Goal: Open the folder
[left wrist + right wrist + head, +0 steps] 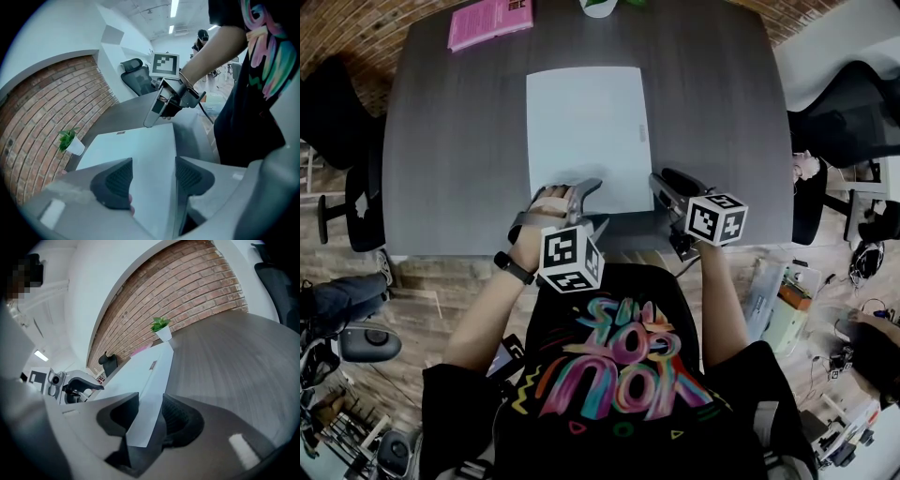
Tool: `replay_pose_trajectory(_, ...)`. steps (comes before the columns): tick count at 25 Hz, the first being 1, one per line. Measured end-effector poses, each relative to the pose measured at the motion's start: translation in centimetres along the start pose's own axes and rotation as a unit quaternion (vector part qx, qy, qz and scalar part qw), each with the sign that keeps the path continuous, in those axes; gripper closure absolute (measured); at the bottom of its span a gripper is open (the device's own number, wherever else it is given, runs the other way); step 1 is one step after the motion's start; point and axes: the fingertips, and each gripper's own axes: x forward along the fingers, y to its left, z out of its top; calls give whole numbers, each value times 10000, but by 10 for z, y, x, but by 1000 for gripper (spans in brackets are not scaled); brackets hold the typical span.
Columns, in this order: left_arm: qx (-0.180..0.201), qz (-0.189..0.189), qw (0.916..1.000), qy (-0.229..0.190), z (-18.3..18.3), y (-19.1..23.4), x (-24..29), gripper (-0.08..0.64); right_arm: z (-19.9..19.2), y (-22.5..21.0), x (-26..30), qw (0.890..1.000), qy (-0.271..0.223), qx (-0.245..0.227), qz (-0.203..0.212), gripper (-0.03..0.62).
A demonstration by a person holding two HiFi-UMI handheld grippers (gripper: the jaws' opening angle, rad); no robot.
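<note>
A white folder (581,131) lies shut and flat in the middle of the dark table (450,169). My left gripper (591,202) is at the folder's near left corner. In the left gripper view its jaws (152,180) stand open over the folder (136,154), with the pads apart from it. My right gripper (666,183) is at the near right corner. In the right gripper view (150,420) the folder's corner (140,427) runs between the two pads, which are closed on it. The right gripper (157,115) also shows across the folder in the left gripper view.
A pink book (489,21) lies at the far left of the table and a small potted plant (600,5) stands at the far edge. Office chairs stand to the left (337,112) and right (844,103). A brick wall (187,287) runs behind the table.
</note>
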Motion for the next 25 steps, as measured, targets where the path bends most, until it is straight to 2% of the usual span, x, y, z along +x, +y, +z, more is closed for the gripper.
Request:
replay_pose_trajectory(3, -131, -125, 9998, -23, -1, -5, 0, 300, 0, 1, 0, 10000, 25, -21, 15, 433)
replay_pose_trajectory(7, -489, -340, 9982, -121, -3, -13, 1, 360, 0, 1, 0, 10000, 47, 0, 44, 433)
replay_pose_trajectory(11, -537, -263, 9981, -175, -5, -18, 0, 449, -1, 1, 2, 9998, 54, 140, 116, 433)
replay_pose_trajectory(20, -810, -382, 9953, -359, -6, -19, -3, 484, -3, -2, 4, 9966, 26, 735, 371, 434)
replay_pose_trajectory(25, -911, -409, 9937, -512, -5, -20, -5, 504, -4, -3, 4, 9951, 15, 872, 461, 433)
